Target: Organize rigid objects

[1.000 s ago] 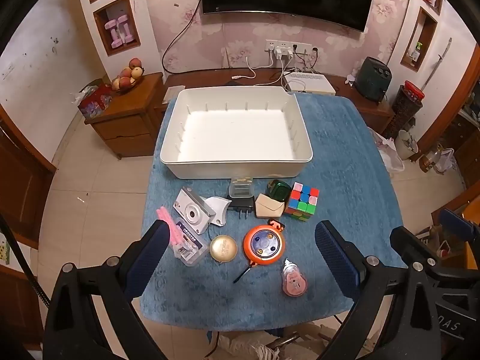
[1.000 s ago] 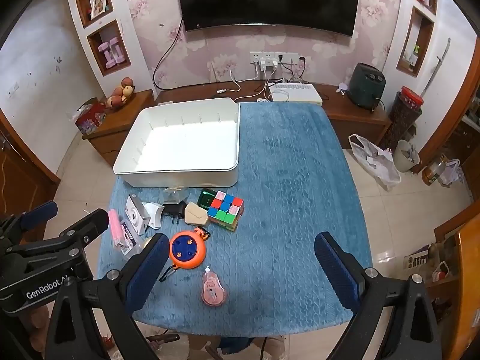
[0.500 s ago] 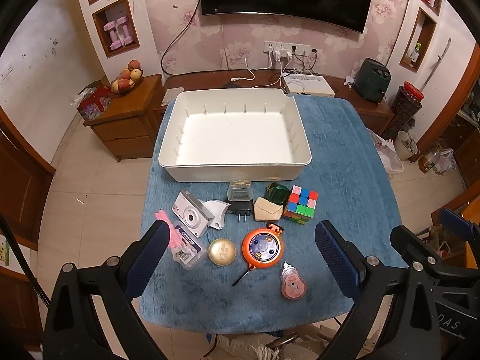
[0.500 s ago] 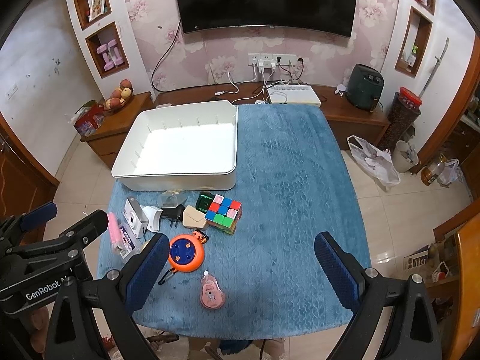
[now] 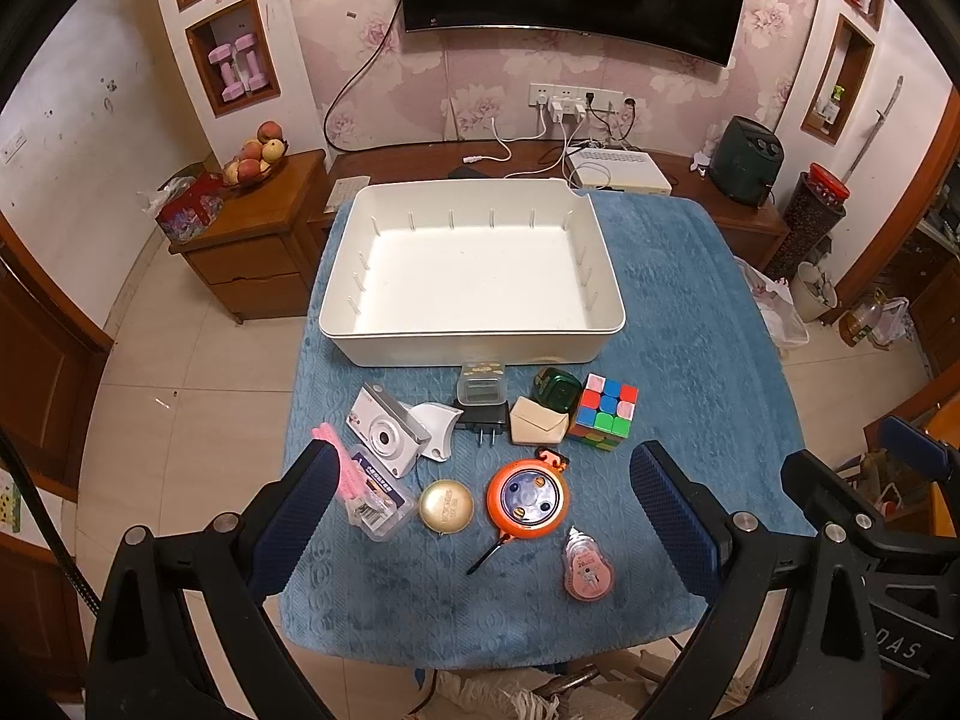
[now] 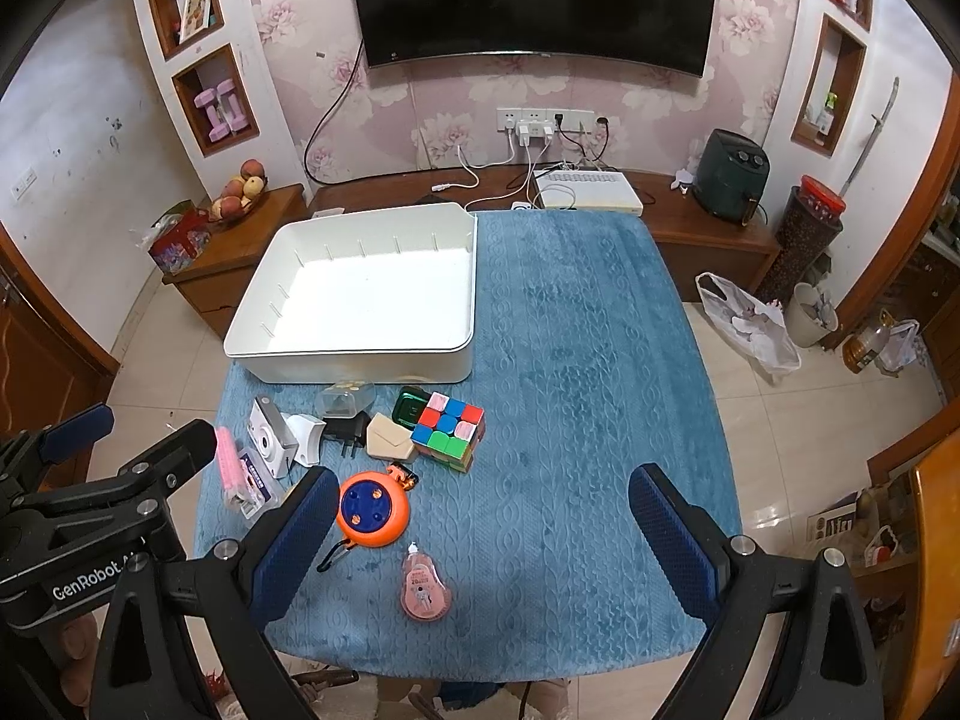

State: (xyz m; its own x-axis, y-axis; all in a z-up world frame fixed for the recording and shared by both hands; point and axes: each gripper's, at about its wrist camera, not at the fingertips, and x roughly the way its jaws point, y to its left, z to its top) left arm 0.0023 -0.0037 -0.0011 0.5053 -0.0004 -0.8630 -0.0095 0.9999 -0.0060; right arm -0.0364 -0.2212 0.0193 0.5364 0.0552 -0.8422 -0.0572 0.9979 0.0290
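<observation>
An empty white bin stands at the back left of the blue-covered table. In front of it lie several small objects: a silver camera, a gold round tin, an orange cable reel, a colour cube, a pink correction tape, a black plug and a beige box. My left gripper is open and empty, high above the near objects. My right gripper is open and empty, above the table's near middle.
A clear box with pink sticks lies at the near left edge. A green case and a clear tub sit by the bin's front wall. Wooden cabinets stand behind the table. The left gripper's body shows at left in the right wrist view.
Both grippers have drifted slightly back and up; the table objects appear a little lower and smaller in view. Nothing on the table has moved.
</observation>
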